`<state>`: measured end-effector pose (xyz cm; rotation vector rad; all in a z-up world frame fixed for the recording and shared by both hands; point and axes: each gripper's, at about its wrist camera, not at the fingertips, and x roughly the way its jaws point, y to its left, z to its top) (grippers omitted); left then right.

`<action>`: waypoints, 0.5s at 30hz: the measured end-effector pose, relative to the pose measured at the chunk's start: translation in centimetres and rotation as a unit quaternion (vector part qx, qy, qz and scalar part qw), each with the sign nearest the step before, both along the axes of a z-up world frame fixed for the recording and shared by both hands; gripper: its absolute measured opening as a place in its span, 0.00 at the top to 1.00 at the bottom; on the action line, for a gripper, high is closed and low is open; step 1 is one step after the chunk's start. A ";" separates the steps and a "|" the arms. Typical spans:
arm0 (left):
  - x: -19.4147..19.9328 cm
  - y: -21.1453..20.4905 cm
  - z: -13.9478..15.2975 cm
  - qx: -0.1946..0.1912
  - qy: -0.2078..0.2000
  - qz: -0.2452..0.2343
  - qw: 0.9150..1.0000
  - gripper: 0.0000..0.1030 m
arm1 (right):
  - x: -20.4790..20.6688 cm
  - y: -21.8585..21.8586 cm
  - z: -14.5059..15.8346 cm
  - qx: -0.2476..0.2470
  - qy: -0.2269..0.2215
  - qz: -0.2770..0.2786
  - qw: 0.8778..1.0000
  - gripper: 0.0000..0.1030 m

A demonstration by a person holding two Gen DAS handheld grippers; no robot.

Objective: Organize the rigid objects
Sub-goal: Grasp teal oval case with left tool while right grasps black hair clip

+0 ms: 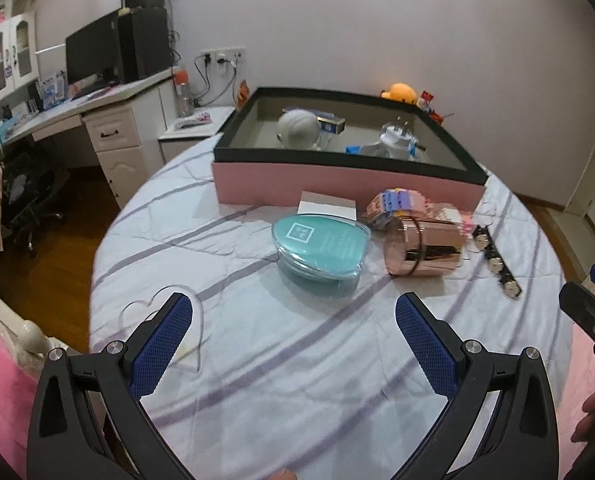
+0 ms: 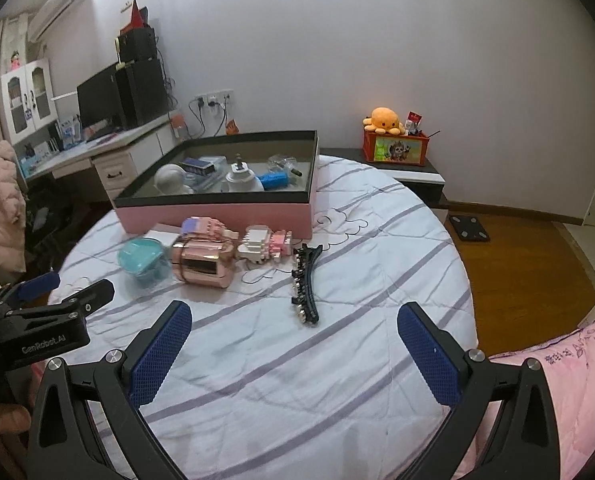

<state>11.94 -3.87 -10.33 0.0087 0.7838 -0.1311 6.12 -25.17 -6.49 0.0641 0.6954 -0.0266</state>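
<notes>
Inside, the pink box [image 2: 217, 212] holds a white ball [image 2: 171, 178]; both tools [image 1: 293, 320] [image 2: 293, 320] gape empty.

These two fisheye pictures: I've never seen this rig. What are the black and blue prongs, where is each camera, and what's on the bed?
Each picture comes from a camera on a handheld gripper, looking along its two blue-padded fingers. The left gripper and right gripper are both open and hold nothing. On the striped bedsheet lie a teal case, a rose-gold box, a pink block toy and a black studded hair clip. Behind them stands a pink tray already holding small items.
</notes>
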 end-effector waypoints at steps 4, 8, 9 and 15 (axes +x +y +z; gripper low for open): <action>2.2 -0.7 -1.6 0.000 0.026 -0.016 1.000 0.00 | 2.6 -0.7 -1.3 -0.011 0.021 -0.008 1.000 0.00; 4.0 -0.7 -2.6 -0.009 0.045 -0.013 0.999 0.00 | 4.8 -1.4 -2.7 -0.019 0.043 -0.016 0.999 0.00; 4.5 -0.7 -2.8 -0.009 0.049 -0.011 0.999 0.00 | 5.4 -1.5 -3.1 -0.020 0.049 -0.017 0.998 0.00; 6.7 -1.3 -3.6 0.008 0.071 -0.011 0.997 0.00 | 8.0 -1.8 -5.0 -0.034 0.079 -0.016 0.996 0.00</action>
